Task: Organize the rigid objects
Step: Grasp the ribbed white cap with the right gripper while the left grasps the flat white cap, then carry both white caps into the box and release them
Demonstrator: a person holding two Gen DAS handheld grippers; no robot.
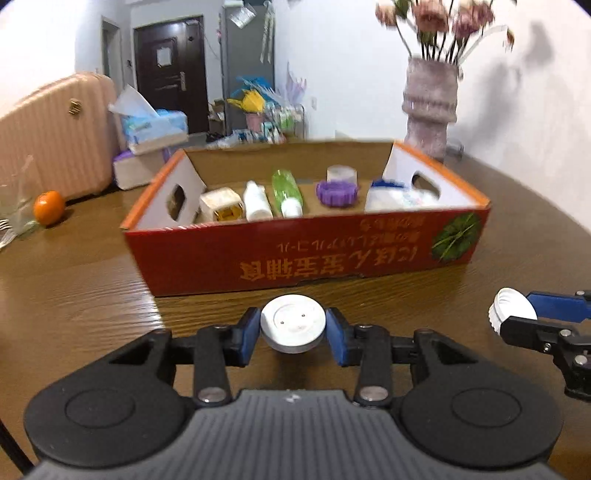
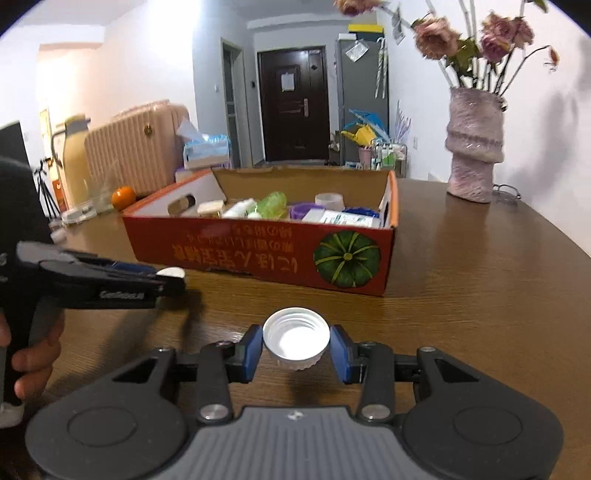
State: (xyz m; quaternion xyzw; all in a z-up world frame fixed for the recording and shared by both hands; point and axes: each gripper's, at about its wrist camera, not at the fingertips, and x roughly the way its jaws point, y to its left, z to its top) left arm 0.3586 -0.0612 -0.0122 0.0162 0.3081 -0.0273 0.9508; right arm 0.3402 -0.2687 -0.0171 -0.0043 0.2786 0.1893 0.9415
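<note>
- The left gripper (image 1: 293,329) holds a white disc (image 1: 293,325) between its blue pads, flat face up, above the table (image 1: 92,288) just in front of the box (image 1: 303,251); both pads press its rim.
- The right gripper (image 2: 296,343) is clamped on a white cap (image 2: 296,338), ribbed outside, with its threaded hollow facing up and toward the camera; it too sits over the table short of the box.
- In the left view the right gripper (image 1: 517,317) shows at the right edge with the cap (image 1: 511,308) in its jaws; in the right view the left gripper (image 2: 173,278) comes in from the left, a hand (image 2: 33,358) on its grip, the disc (image 2: 171,272) barely showing at its tip.
- The box is an open red carton with a pumpkin print (image 2: 346,257), standing on the table beyond both grippers.
- Inside it, in a row from left to right: a small white jar (image 1: 221,205), a white bottle (image 1: 257,201), a green bottle (image 1: 287,192), a purple lid (image 1: 337,194) with a clear cup (image 1: 341,173) behind it, and a white packet (image 1: 400,199).
- An orange (image 1: 48,208) lies on the table well left of the box.
- A vase (image 1: 430,110) of pink flowers (image 1: 439,18) stands behind the box's right end.
- A pink suitcase (image 1: 55,136) stands beyond the table on the left.
</note>
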